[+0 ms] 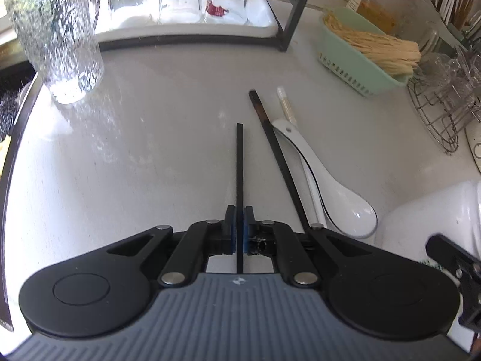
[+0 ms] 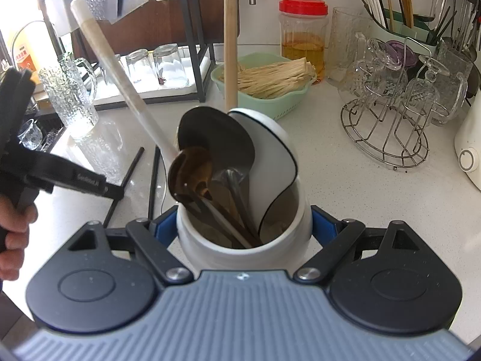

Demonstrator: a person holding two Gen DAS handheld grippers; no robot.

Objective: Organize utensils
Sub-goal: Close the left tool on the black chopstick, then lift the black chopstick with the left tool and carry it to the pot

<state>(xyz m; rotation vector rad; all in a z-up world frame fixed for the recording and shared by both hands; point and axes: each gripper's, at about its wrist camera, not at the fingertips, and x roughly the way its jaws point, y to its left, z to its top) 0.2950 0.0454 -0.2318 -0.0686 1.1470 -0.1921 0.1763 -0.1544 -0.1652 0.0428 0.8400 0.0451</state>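
Utensils: one black chopstick (image 1: pixel 239 162) is pinched in the left gripper (image 1: pixel 239 228); its mate (image 1: pixel 278 158), a white soup spoon (image 1: pixel 333 189) and a pale stick (image 1: pixel 287 105) lie on the white counter (image 1: pixel 150 138) at about one o'clock from the jaws.
Left claw: closed on the chopstick near its lower end, blue pads (image 1: pixel 248 225) pressing both sides, the shaft running straight up toward twelve o'clock.
Right claw: the right gripper (image 2: pixel 244 228) clasps the white holder (image 2: pixel 264 240) by its sides, jaws spread wide around the body.
Holder: tipped toward the camera, mouth open at six o'clock, already carrying dark ladles (image 2: pixel 195 174) and two wooden handles (image 2: pixel 231 39) that fan out toward eleven and twelve.
Step in hand, as judged: lift the pinched chopstick and carry it to the holder.
Doing it well: raise it clear of the counter before swinging, since the long free end could sweep the spoon; aim for the bare gap at the mouth's four o'clock side, beside the ladle handles.
Risk: the grip sits far from the middle, so the stick may pivot between the pads.
Left behind: second chopstick, spoon and pale stick.
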